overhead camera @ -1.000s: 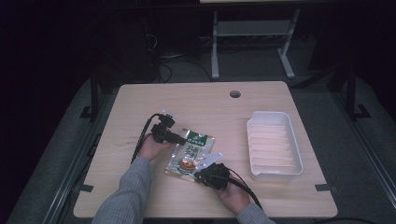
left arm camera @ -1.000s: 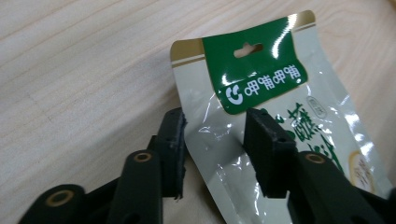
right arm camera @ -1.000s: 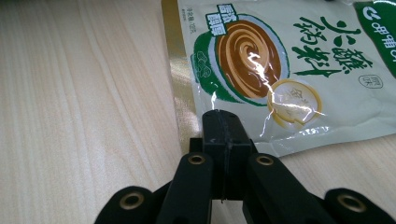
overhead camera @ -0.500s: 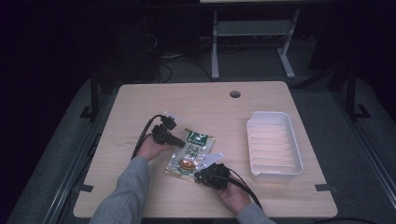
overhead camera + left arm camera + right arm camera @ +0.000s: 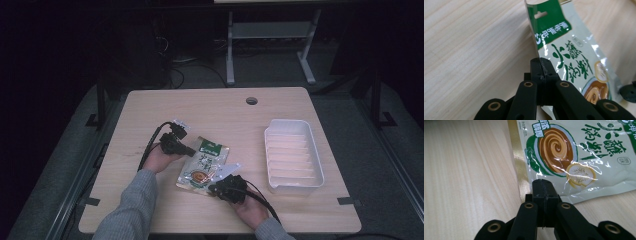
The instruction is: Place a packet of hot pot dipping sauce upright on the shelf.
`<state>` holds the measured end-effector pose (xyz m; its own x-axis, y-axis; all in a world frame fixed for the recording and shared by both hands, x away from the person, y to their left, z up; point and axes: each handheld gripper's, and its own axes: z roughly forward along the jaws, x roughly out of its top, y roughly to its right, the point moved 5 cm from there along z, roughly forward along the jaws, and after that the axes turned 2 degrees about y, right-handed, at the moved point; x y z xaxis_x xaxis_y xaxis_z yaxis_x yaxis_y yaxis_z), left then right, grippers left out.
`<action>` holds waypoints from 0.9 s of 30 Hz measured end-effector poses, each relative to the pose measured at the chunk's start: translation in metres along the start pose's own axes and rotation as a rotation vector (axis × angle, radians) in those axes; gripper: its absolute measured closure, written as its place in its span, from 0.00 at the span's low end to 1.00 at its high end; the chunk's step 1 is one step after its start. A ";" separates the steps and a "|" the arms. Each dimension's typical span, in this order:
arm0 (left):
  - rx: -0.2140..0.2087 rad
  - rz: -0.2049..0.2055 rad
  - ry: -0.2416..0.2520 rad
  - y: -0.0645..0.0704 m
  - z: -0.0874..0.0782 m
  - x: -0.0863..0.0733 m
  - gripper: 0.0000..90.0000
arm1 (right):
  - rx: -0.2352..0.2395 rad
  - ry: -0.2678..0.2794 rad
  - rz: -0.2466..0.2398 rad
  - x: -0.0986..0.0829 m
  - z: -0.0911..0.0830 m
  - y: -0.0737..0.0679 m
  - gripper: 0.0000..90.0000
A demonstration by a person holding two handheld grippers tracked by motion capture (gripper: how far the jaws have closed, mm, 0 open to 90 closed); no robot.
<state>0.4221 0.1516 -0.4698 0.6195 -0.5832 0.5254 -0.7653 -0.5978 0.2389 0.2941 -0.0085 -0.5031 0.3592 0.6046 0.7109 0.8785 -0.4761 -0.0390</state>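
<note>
The sauce packet (image 5: pixel 202 165) lies on the bench (image 5: pixel 150 110), left of the white tray (image 5: pixel 294 155). The left gripper (image 5: pixel 541 72) pinches its edge; the right gripper (image 5: pixel 543 192), jaws together, sits at its bottom corner. Nothing's in the tray yet.

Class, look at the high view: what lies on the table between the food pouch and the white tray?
Nothing: in the high view, bare table separates the pouch from the tray.

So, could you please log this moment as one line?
left hand-held gripper: shut on packet edge | right hand-held gripper: shut at packet's opposite edge | tray: empty
</note>
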 end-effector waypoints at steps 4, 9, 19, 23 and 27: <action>-0.004 0.024 0.026 0.005 -0.012 -0.002 1.00 | -0.008 0.043 0.008 0.007 -0.009 0.001 0.90; -0.001 0.070 0.061 0.016 -0.028 -0.002 1.00 | -0.050 0.092 0.064 0.011 -0.021 0.013 0.68; 0.003 0.158 0.111 0.036 -0.052 -0.003 1.00 | -0.052 0.154 0.153 0.014 -0.028 0.028 0.45; 0.002 0.186 0.133 0.043 -0.060 -0.003 1.00 | -0.046 0.148 0.189 0.017 -0.029 0.032 0.40; -0.007 0.212 0.154 0.050 -0.067 -0.005 1.00 | -0.070 0.167 0.205 0.021 -0.031 0.037 0.37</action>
<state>0.3695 0.1617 -0.4055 0.4118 -0.6038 0.6826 -0.8766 -0.4671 0.1156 0.3244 -0.0335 -0.4678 0.4649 0.3801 0.7996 0.7668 -0.6243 -0.1491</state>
